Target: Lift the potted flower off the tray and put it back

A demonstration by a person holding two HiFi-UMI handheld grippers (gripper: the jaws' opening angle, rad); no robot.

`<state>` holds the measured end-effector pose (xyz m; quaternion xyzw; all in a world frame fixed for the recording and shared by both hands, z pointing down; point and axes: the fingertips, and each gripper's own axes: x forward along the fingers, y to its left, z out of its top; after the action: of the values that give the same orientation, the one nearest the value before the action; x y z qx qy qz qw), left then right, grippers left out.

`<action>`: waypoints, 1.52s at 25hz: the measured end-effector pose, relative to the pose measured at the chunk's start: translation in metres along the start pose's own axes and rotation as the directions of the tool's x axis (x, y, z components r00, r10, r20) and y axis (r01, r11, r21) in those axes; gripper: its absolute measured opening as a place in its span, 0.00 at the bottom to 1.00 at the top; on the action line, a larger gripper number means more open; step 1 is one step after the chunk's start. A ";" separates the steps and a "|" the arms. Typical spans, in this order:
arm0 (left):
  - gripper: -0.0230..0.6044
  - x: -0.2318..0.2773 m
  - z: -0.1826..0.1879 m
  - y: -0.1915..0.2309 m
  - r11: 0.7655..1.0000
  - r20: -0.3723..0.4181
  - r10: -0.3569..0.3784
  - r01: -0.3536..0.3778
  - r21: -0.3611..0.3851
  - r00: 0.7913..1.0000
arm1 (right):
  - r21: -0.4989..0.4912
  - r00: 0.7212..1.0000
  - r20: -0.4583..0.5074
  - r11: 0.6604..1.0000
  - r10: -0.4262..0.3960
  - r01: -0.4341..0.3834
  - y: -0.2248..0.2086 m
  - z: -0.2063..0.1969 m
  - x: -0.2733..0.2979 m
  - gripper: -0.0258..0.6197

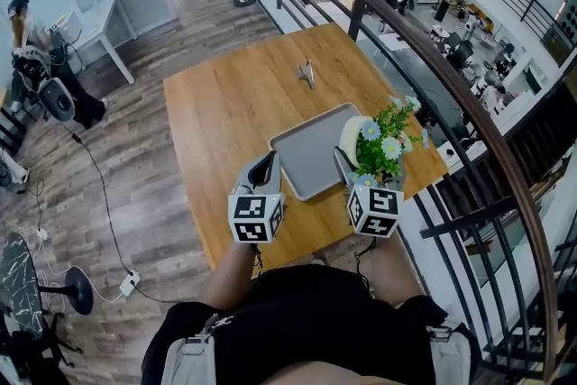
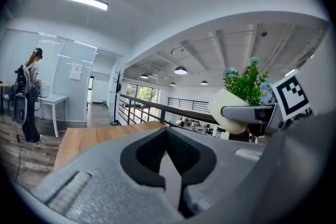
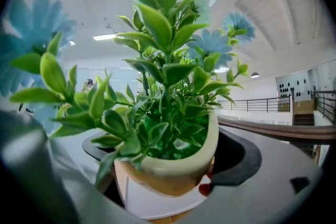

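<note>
Right gripper (image 1: 346, 165) clamping the potted flower (image 1: 359, 140), pot tilting over the tray's (image 1: 306, 160) right edge, left gripper (image 1: 265, 167) closed on nothing, hovering at the tray's left side, railing (image 1: 424, 68) crowding the table's (image 1: 221, 108) right edge.

Pretty clearly an office building, on an upper mezzanine level. There's a dark railing (image 1: 496, 144) running along the edge, and over it you look down on an open-plan floor with rows of desks (image 1: 451, 22) and people at them. Up here it's a wood-look floor (image 1: 135, 158), a white desk (image 1: 95, 22) against glass partition walls (image 2: 68, 81) and a big wooden table (image 1: 225, 113). Ceiling strip lights (image 2: 85, 0) and pendant lamps (image 2: 180, 70) overhead, and a person (image 2: 29, 94) standing by the white desk.
</note>
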<state>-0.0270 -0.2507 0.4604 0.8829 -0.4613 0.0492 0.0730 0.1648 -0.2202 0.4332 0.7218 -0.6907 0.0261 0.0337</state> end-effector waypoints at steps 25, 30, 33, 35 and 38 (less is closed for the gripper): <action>0.06 -0.025 0.005 0.017 0.995 0.002 0.099 -0.099 0.018 0.995 | 0.003 0.995 0.062 0.997 0.080 -0.080 0.004 0.005 0.042 0.86; 0.06 -0.040 -0.002 0.037 0.986 -0.022 0.168 -0.168 0.023 0.985 | -0.011 0.988 0.053 0.989 0.146 -0.146 0.029 -0.008 0.078 0.86; 0.06 -0.051 -0.006 0.045 0.977 -0.030 0.211 -0.211 0.023 0.977 | -0.027 0.982 0.029 0.982 0.187 -0.186 0.044 -0.025 0.092 0.86; 0.06 -0.060 -0.006 0.052 0.970 -0.030 0.243 -0.243 0.025 0.969 | -0.038 0.978 0.003 0.978 0.206 -0.206 0.055 -0.040 0.101 0.86; 0.06 -0.076 -0.008 0.068 0.954 -0.031 0.300 -0.299 0.018 0.953 | -0.038 0.971 -0.050 0.971 0.233 -0.235 0.070 -0.070 0.116 0.86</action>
<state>-0.1269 -0.2262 0.4626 0.8022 -0.5882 0.0774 0.0665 0.1011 -0.3332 0.5135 0.6337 -0.7705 0.0311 0.0615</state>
